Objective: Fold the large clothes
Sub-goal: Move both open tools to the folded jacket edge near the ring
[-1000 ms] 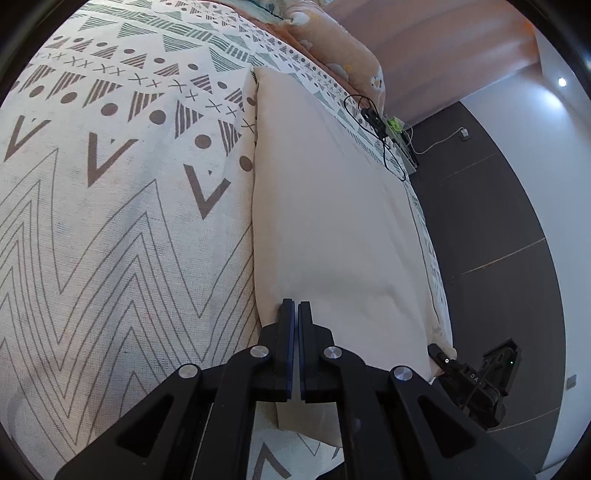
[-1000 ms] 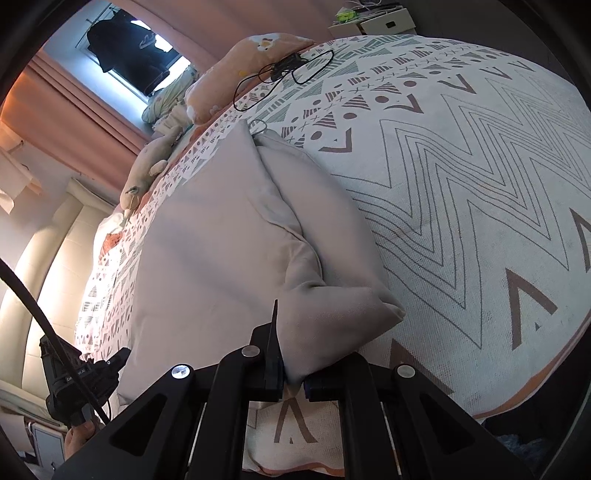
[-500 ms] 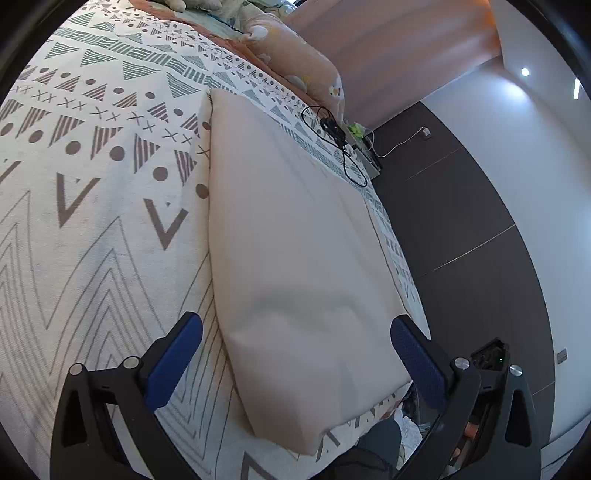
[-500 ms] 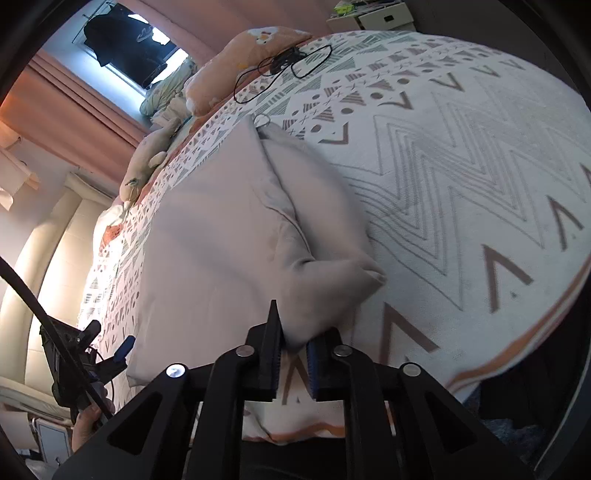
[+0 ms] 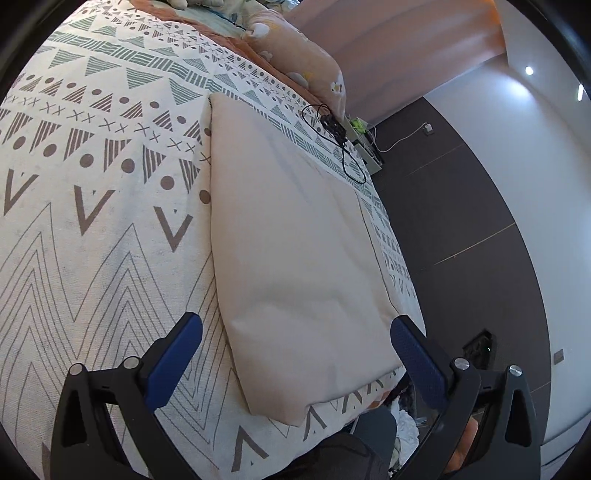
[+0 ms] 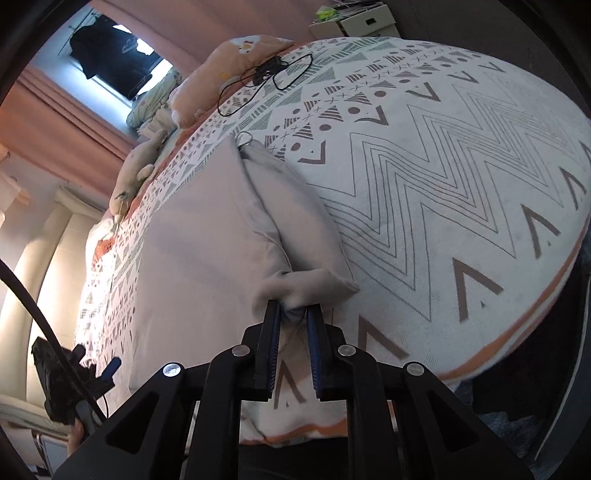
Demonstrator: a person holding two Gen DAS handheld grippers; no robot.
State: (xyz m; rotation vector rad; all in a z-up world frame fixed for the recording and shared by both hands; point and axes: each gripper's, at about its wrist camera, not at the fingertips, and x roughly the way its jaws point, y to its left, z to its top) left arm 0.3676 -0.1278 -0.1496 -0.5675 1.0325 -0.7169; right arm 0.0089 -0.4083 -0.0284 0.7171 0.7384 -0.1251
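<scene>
A large beige garment (image 5: 295, 251) lies folded flat on the patterned bedspread (image 5: 92, 221). My left gripper (image 5: 295, 332) is open wide and empty, held above the garment's near end. In the right wrist view the same garment (image 6: 192, 266) lies along the bed with a bunched corner (image 6: 306, 288) at its near right. My right gripper (image 6: 293, 314) has its jaws slightly parted around that corner, and cloth sits between the pads.
A black cable with a small device (image 5: 334, 127) lies on the bed beyond the garment. Pillows (image 5: 295, 55) and soft toys (image 6: 133, 177) are at the bed's head. The bed's edge (image 6: 517, 332) drops off close by. A nightstand (image 6: 354, 18) stands beyond.
My left gripper has opened, let go of the garment's corner and pulled back. My right gripper's jaws have parted a little around the bunched corner.
</scene>
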